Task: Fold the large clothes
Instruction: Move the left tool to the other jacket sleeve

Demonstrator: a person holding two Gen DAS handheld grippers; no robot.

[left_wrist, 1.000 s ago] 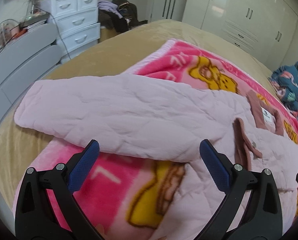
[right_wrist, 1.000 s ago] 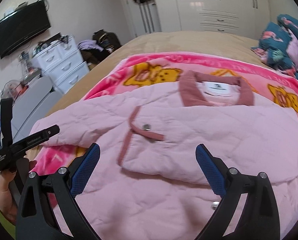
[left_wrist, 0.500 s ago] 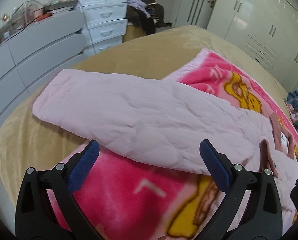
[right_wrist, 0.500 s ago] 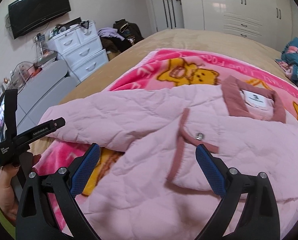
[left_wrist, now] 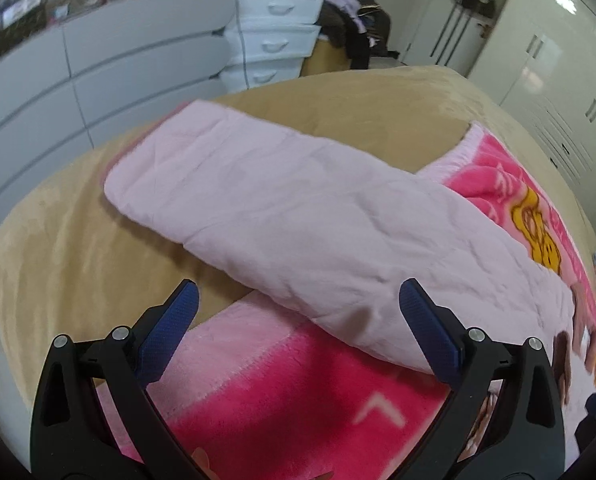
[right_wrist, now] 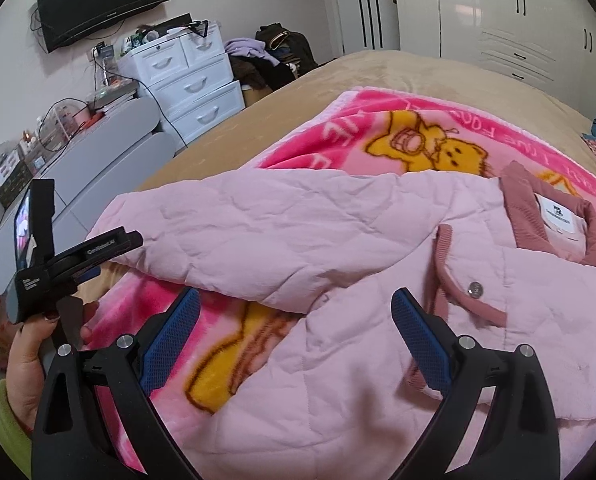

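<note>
Your left gripper hangs with fingers spread, empty, over the pink jacket's sleeve, which runs left across the bed. Right gripper: likewise agape above the jacket; neck label unreadable.

A: Any writing you can read?

B: Little. The pink blanket has white capitals along its edge; "I LOVE" seems to stand there upside down, the rest blurs.

A: The jacket?

B: A white neck label with a dark logo, too small. The left tongs carry white lettering, not legible.
</note>
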